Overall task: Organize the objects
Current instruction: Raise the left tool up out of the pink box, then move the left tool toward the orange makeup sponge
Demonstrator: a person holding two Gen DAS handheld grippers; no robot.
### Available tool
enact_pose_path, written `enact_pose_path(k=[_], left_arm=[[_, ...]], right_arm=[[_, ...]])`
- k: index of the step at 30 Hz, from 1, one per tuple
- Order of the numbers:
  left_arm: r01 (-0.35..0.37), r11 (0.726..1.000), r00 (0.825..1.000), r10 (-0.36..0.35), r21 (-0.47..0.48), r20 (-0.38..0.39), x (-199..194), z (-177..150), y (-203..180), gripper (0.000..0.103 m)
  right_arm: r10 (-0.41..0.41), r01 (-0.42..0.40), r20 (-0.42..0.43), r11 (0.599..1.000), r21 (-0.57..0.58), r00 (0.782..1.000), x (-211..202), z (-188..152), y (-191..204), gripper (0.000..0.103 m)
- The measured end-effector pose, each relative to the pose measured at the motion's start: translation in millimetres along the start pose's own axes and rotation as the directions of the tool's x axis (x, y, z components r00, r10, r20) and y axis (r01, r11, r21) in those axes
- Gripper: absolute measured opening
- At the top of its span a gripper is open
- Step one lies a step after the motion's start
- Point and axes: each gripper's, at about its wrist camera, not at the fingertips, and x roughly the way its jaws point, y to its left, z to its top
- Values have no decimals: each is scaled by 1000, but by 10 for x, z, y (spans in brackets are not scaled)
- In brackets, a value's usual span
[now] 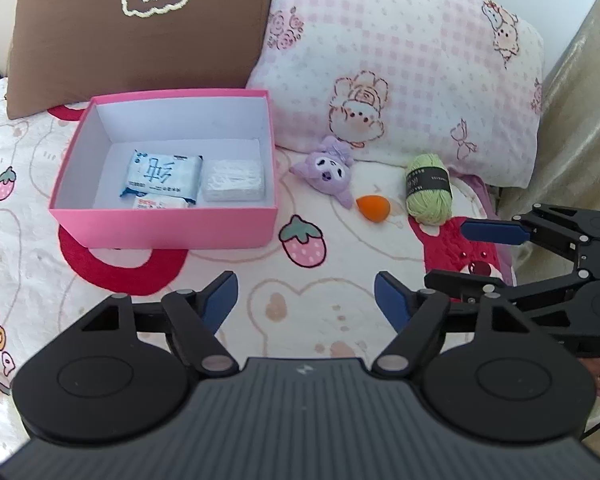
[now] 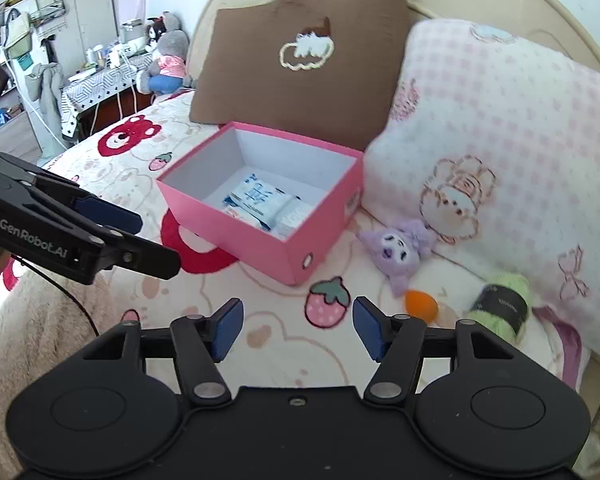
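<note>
Both the left tool (image 1: 305, 300) and the right tool (image 2: 298, 330) hang released, grasping nothing. Beyond them, on the bed (image 1: 332, 304), the plush toy (image 1: 327, 170), orange egg (image 1: 373, 208) and green yarn (image 1: 428, 189) lie right of the pink box (image 1: 164, 224), which holds tissue packs (image 1: 162, 176).

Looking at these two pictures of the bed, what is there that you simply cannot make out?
- Small red-and-white packet in the pink box: left wrist view, the near wall cuts it off.
- Print on the blue tissue pack: too small to read.
- Black label on the green yarn: right wrist view, blurred.
- Things on the far desk: right wrist view, too small.
- Right gripper: left wrist view, the edge cuts off its body.
</note>
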Motion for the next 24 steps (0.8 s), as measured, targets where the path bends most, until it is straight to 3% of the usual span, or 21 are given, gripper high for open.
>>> enact_pose_path(k=[4, 6, 12, 22, 24], left_arm=[[15, 1000, 1000, -15, 5, -14, 74, -24, -48, 78], [25, 1000, 1000, -25, 9, -13, 116, -26, -86, 80], [63, 998, 998, -63, 16, 10, 157, 3, -199, 85], [119, 992, 993, -120, 36, 21, 502, 105, -446, 90], [105, 994, 994, -106, 40, 22, 601, 138, -507, 90]], right_arm=[[-20, 20, -10, 1000, 3, 1000, 4, -78, -85, 69], [-21, 21, -14, 1000, -3, 1000, 46, -119, -138, 77], [-69, 72, -49, 996, 58, 996, 171, -263, -339, 77], [-76, 75, 15, 994, 73, 997, 254, -378, -482, 79], [-78, 75, 34, 994, 74, 996, 320, -389, -532, 87]])
